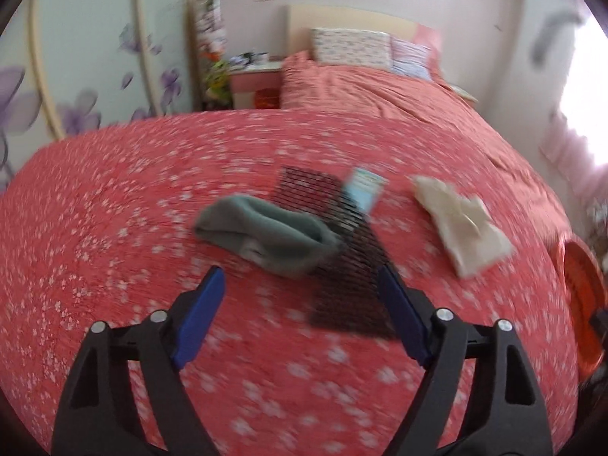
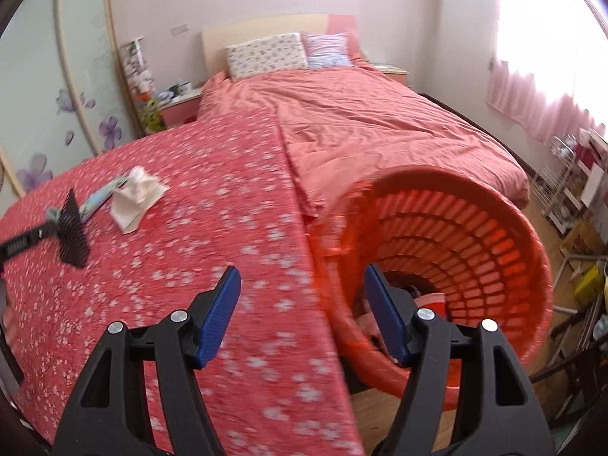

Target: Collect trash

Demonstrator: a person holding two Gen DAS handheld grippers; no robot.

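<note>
On the red flowered cloth [image 1: 114, 197] lie a grey-green sock-like cloth [image 1: 266, 235], a black mesh sheet [image 1: 342, 250], a light blue packet [image 1: 364, 190] and a crumpled cream paper [image 1: 459, 220]. My left gripper [image 1: 300, 281] is open and empty, just short of the grey-green cloth. My right gripper [image 2: 302, 279] is open and empty over the cloth's right edge, beside an orange slatted basket [image 2: 475, 235] tipped on its side with some items inside. The right wrist view shows the cream paper [image 2: 136, 197], blue packet [image 2: 102, 195] and mesh [image 2: 72, 228] at far left.
A bed with a pink cover [image 2: 380, 121] and pillows [image 2: 266, 55] lies behind. A pink nightstand [image 1: 254, 83] stands at the back left. A wardrobe with purple flowers [image 1: 76, 76] is on the left. Racks and clutter [image 2: 570, 205] stand at the right by the window.
</note>
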